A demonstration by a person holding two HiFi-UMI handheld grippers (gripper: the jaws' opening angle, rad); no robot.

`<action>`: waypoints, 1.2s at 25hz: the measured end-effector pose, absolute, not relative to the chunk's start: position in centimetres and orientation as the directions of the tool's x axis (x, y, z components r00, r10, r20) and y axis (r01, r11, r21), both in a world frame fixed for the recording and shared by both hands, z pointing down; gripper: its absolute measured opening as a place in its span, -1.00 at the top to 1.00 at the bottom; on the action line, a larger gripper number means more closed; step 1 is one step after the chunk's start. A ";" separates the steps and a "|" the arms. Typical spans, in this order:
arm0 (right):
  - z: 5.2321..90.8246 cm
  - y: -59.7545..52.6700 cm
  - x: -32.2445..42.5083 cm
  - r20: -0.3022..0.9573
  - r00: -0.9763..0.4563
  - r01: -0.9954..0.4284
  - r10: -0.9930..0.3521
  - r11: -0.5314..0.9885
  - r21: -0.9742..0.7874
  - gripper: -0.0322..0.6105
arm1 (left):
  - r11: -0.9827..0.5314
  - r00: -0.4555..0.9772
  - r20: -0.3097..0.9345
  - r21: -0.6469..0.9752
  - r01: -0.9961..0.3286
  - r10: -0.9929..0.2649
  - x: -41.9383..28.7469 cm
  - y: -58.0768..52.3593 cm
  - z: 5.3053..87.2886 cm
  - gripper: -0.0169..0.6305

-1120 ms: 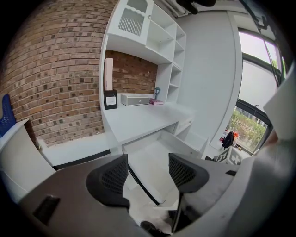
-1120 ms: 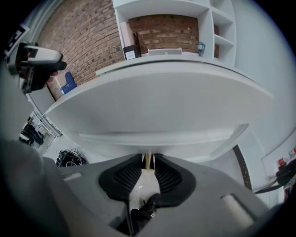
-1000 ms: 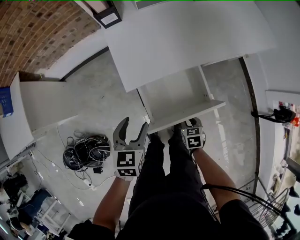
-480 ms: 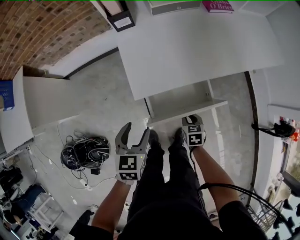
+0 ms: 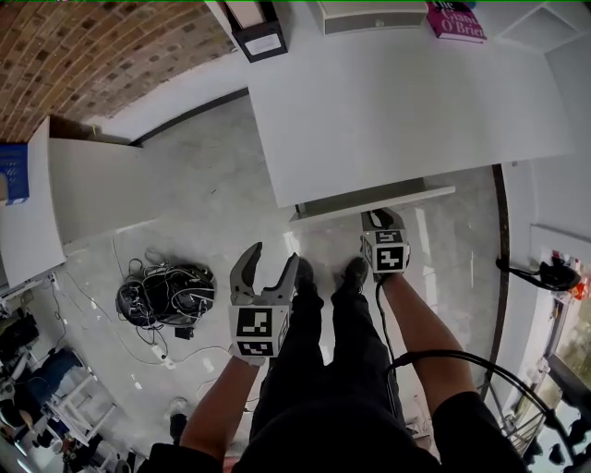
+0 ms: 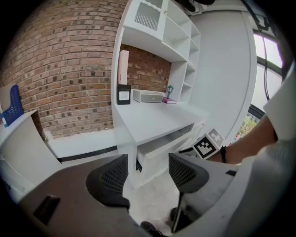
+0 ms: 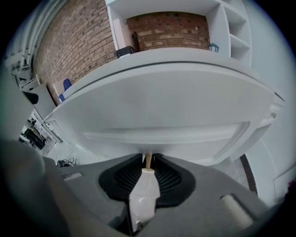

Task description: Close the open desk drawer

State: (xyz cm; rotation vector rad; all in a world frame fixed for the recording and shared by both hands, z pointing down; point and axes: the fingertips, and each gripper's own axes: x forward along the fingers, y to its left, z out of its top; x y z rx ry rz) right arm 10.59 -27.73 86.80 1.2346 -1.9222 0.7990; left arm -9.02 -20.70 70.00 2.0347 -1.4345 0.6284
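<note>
The white desk drawer (image 5: 374, 198) shows only a narrow strip of its front under the white desk top (image 5: 406, 92). My right gripper (image 5: 377, 218) sits against that front. In the right gripper view its jaws stand close together on a small white pull (image 7: 145, 190) that joins the drawer front (image 7: 162, 134) by a thin beige peg. My left gripper (image 5: 271, 256) hangs open and empty above the floor, left of the person's legs, well short of the desk. The left gripper view has the left gripper (image 6: 148, 175) aimed at the drawer (image 6: 171, 141), seen from the side.
A tangle of black cables (image 5: 166, 294) lies on the floor at the left. A second white desk (image 5: 92, 199) stands at the far left. A black box (image 5: 259, 37) and a book (image 5: 454, 20) rest on the desk. The person's shoes (image 5: 353, 272) stand just before the drawer.
The drawer has slid far in under the desk top, and my right gripper has travelled with its front. My left gripper has drifted a little toward the desk, still open.
</note>
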 end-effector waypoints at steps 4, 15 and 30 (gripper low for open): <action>86.8 -29.5 10.0 0.819 -0.292 -0.928 -0.494 0.353 -0.118 0.64 | -0.254 0.306 0.662 0.177 -0.951 -0.684 -9.8 -21.1 70.0 0.11; 86.9 -32.1 9.2 0.806 -0.304 -0.929 -0.507 0.346 -0.132 0.64 | -0.241 0.292 0.674 0.171 -0.955 -0.678 -10.6 -20.4 70.3 0.11; 80.2 -29.5 11.2 0.745 -0.322 -0.925 -0.584 0.362 -0.115 0.51 | -0.273 0.321 0.605 0.174 -0.946 -0.729 -8.3 -21.0 66.4 0.11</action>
